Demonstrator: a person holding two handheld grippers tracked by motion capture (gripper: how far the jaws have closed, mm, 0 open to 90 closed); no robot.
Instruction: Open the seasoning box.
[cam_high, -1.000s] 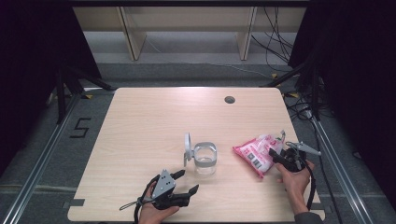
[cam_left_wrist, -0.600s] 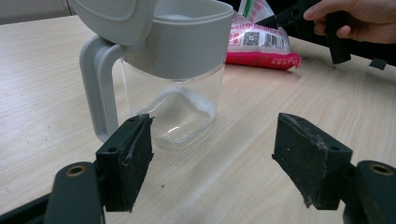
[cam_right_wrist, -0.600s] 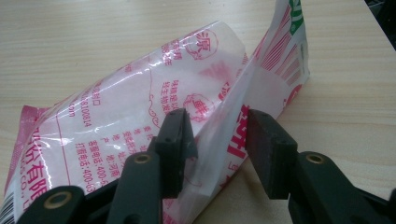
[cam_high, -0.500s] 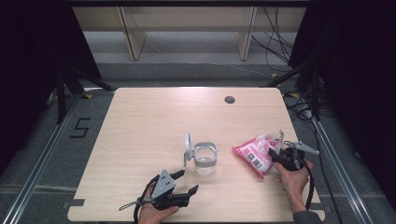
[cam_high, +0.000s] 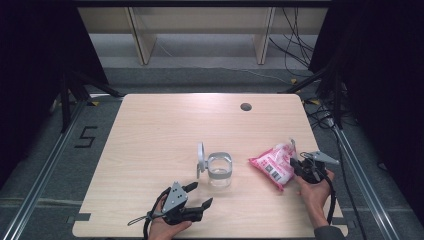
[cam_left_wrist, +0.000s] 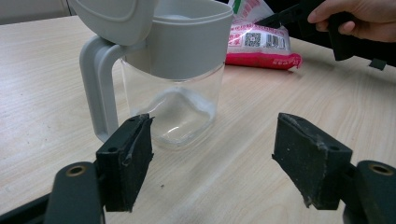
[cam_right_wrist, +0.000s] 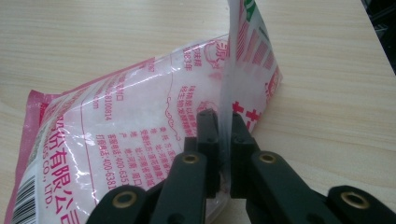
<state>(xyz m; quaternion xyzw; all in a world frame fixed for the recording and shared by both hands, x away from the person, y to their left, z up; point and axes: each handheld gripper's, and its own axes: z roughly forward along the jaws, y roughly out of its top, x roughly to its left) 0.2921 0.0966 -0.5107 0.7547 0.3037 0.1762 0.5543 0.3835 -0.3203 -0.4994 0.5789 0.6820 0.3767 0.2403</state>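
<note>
A clear glass jar (cam_high: 220, 170) with a grey handle and its hinged grey lid (cam_high: 200, 159) swung open stands near the table's front middle. My left gripper (cam_high: 200, 195) rests just in front of it, open, its jaws wide apart and facing the jar (cam_left_wrist: 173, 102) with nothing between them (cam_left_wrist: 212, 158). To the right lies a pink-and-white bag (cam_high: 274, 165). My right gripper (cam_high: 296, 163) has just been closing and is shut on the bag's upturned film edge (cam_right_wrist: 223, 123). The bag (cam_right_wrist: 140, 121) lies flat on the wood apart from that raised flap.
The light wooden table (cam_high: 150, 130) has a round cable hole (cam_high: 245, 106) at the far right. Beyond it stand a low shelf (cam_high: 200, 30) and loose cables (cam_high: 300, 45) on the floor. Metal rails run along both sides.
</note>
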